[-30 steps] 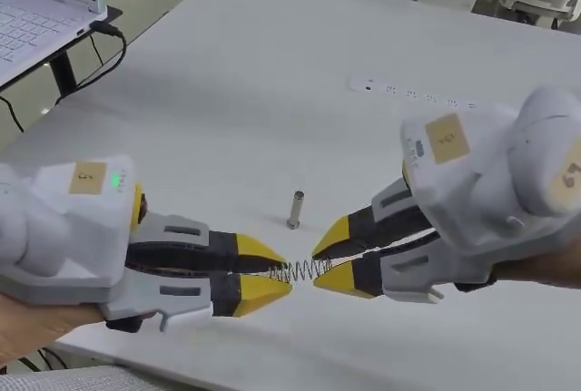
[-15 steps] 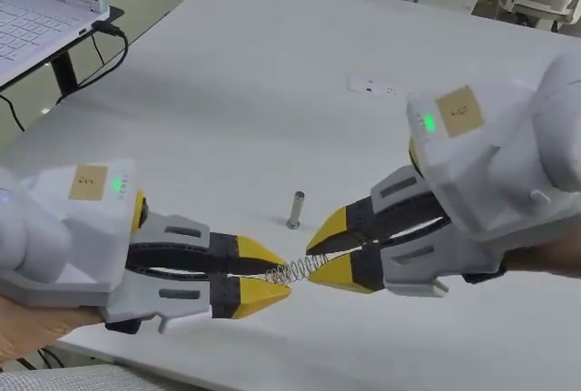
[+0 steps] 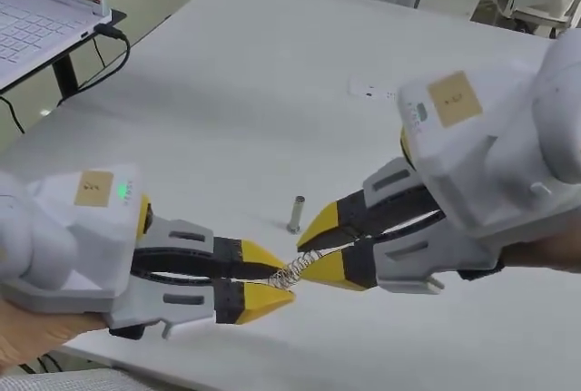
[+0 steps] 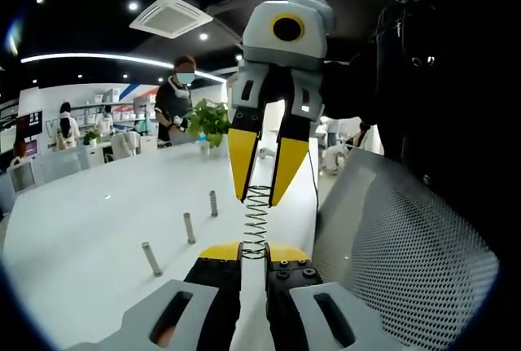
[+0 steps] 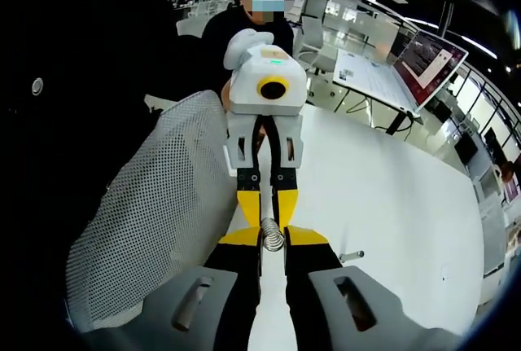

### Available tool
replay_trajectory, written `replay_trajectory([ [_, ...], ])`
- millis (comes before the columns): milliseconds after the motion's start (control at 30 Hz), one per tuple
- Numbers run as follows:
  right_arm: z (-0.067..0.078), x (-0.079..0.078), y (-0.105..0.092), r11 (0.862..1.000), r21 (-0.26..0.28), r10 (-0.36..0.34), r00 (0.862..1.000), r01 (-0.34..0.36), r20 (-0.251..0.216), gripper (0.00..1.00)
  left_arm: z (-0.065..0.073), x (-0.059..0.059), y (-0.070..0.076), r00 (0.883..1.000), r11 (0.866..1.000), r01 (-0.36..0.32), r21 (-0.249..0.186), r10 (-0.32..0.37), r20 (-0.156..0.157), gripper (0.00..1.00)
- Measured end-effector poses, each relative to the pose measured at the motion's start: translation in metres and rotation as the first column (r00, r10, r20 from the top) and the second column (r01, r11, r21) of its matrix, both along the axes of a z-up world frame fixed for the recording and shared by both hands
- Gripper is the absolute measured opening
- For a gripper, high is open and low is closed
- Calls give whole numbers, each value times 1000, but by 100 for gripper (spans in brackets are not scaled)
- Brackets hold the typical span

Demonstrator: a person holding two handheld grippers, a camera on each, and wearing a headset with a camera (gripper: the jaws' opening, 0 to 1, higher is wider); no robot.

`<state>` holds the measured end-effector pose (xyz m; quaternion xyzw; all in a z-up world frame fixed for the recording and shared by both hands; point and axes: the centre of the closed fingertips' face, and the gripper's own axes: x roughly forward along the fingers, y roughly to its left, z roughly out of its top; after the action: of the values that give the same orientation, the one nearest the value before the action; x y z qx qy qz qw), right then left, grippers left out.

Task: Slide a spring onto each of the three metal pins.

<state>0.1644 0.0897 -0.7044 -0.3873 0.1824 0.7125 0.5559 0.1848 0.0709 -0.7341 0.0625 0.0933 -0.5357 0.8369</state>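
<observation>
Spanning the lower centre, the spring (image 3: 292, 270) was pinched at one end by the left gripper (image 3: 272, 284); the right gripper (image 3: 313, 246) flanked the other end with slightly parted jaws, grip uncertain.

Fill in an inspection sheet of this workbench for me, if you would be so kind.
Surface: white table, no stains seen.
Job's things: spring held in the air between the grippers; three metal pins upright in a row.
Clutter: power strip farther back.
Grippers: left gripper shut on one end of the spring; right gripper shut on the other.
Cables: black cable hanging from the laptop, left of the table.
Surroundings: mesh chair, plant, people behind.
</observation>
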Motion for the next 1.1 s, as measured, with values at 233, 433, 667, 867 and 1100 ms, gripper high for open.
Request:
replay_trajectory([
  [233, 2, -2, 4, 1000, -11, 11, 1000, -11, 3, 8, 2, -3, -3, 1000, 1000, 5, -7, -5, 1, 2],
  [433, -4, -1, 0, 999, -52, -13, 999, 11, -38, 9, -2, -5, -3, 1000, 1000, 12, -9, -12, -4, 2],
  [667, -15, 1, -3, 996, -90, -17, 999, 12, -46, 11, 1, -6, -2, 1000, 999, 15, -31, -15, 0, 2],
  [867, -19, 1, -1, 995, -102, -13, 998, 7, -56, 10, 6, -6, -3, 1000, 999, 16, -42, -15, 13, 2],
  [1100, -23, 0, -3, 991, -133, 1, 999, -8, -54, 10, 6, -6, -3, 1000, 999, 16, -38, -15, 23, 2],
])
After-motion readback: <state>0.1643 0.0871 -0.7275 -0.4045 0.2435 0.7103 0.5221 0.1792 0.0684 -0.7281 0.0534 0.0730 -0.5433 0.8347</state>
